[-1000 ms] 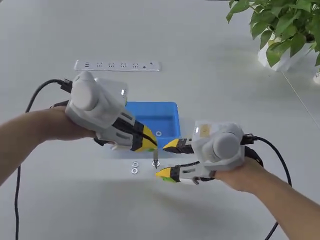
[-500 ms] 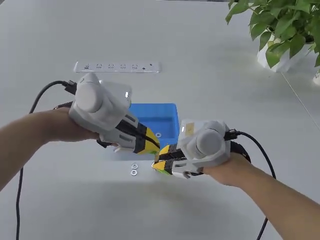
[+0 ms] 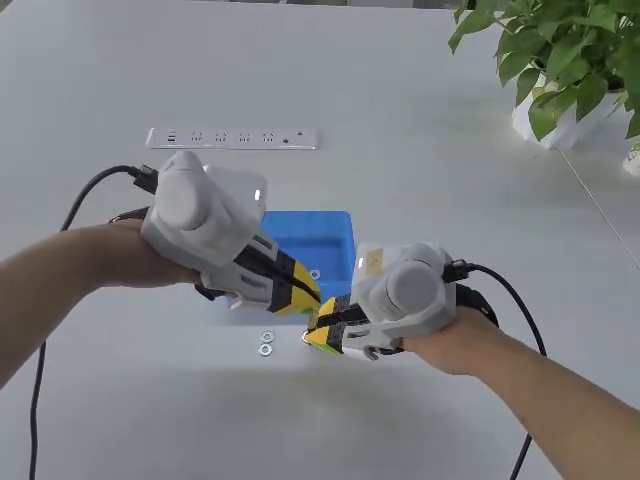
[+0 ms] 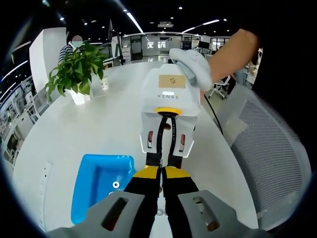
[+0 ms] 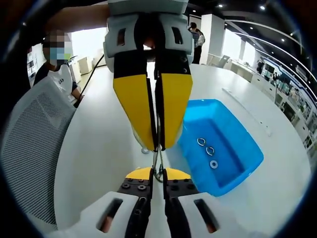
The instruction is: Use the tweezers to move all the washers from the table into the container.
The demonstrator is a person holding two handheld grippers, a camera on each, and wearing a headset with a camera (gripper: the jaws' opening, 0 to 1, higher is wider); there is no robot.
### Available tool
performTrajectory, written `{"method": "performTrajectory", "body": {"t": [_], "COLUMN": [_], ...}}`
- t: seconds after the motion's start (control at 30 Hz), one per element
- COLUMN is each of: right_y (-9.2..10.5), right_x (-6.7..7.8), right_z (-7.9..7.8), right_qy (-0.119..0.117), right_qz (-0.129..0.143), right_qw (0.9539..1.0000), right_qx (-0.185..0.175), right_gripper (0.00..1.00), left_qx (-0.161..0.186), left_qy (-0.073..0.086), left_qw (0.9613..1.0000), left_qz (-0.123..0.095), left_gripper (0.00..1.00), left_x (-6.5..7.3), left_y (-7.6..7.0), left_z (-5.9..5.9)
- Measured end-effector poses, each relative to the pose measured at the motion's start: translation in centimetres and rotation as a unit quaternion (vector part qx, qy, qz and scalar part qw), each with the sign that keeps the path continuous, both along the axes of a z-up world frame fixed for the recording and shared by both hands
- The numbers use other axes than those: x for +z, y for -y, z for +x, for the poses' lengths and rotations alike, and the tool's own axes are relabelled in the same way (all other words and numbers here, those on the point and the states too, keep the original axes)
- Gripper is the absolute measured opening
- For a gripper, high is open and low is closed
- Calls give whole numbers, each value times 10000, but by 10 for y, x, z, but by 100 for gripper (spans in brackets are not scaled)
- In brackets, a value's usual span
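Tweezers (image 5: pixel 157 161) clamped from both sides
Left gripper (image 3: pixel 305 297) and right gripper (image 3: pixel 316 335) meet tip to tip, jaws closed on them.

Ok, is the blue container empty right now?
No, the right gripper view shows three washers lying on the floor of the blue container.

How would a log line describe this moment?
left gripper: shut on tweezers | right gripper: shut on tweezers | container: three washers inside | table: loose washers left
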State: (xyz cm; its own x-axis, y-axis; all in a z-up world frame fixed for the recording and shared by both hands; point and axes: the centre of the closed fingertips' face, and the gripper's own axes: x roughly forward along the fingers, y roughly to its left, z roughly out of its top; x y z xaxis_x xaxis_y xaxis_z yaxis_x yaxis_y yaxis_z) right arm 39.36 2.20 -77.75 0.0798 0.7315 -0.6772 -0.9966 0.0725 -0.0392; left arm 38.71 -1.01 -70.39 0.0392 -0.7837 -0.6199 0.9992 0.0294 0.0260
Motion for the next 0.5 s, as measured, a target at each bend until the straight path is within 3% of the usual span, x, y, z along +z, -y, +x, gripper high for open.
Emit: {"method": "performTrajectory", "body": {"t": [0.33,0.5], "right_y": [0,1], "right_x": [1,0], "right_z": [-1,-1], "right_qy": [10,6], "right_qz": [3,12], "right_qw": [10000,10000], "right_qx": [-10,-19], "right_gripper": [8,8], "left_qx": [66,180], "left_qy": [17,28], "left_qw": [10000,9998], "left_qz": [64,0], "left_gripper": [6,14], "left_x": [0,5], "left_y": [-2,-7], "left_z": [1,2]}}
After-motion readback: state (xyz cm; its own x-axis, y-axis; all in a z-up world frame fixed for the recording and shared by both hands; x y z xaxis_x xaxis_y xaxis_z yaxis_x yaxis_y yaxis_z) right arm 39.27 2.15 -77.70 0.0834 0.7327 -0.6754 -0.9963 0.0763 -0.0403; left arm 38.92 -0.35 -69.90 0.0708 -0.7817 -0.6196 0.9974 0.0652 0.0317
